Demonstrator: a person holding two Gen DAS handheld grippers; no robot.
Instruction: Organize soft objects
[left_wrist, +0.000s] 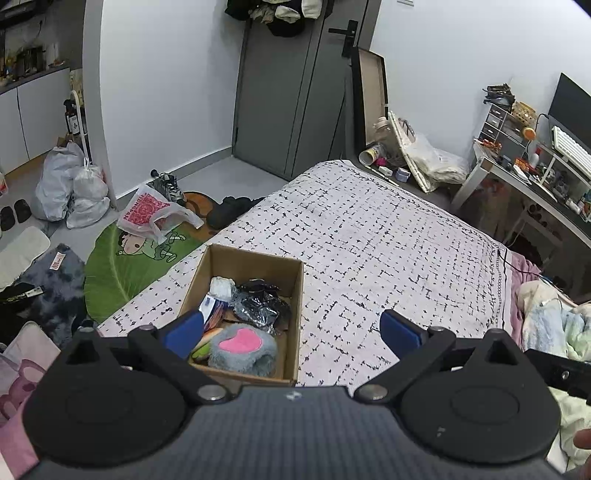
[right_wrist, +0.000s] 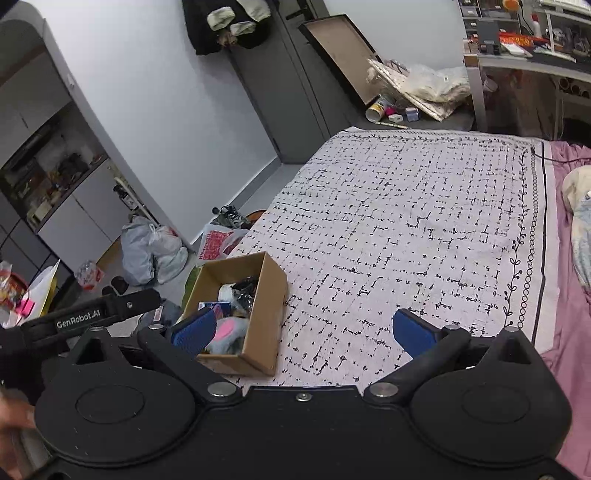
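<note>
Left gripper (left_wrist: 291, 330): jaws stood wide apart, nothing between the blue pads (left_wrist: 400, 332); it hung over the near edge of the bed, above the box.
Right gripper (right_wrist: 304, 330): also spread wide and empty-handed, held above the bedspread to the right of the box.
Box (left_wrist: 286, 321): open cardboard, sitting on the bed at its near left corner, close to the edge by the floor; also seen from the right wrist (right_wrist: 264, 332).
Box contents: a grey plush (left_wrist: 243, 350) with a pink heart patch lay at the near end; crumpled black plastic (left_wrist: 260, 306) in the middle; a white wad (left_wrist: 221, 287) at the far left; a blue-and-white packet (left_wrist: 208, 304) beside it. All lay inside the box, touching one another.
Bed (left_wrist: 369, 240): covered by a white spread with black dash pattern; a pink sheet (right_wrist: 569, 332) showed along the right side.
Bedding (left_wrist: 554, 325): pale, rumpled, heaped at the right edge.
Floor: a green rug (left_wrist: 110, 266), white bags (left_wrist: 70, 188) and a printed pink bag (left_wrist: 147, 214) lay left of the bed.
Door (left_wrist: 291, 92): grey, shut, clothes hung over its top.
Desk (left_wrist: 535, 173): cluttered, at far right.
</note>
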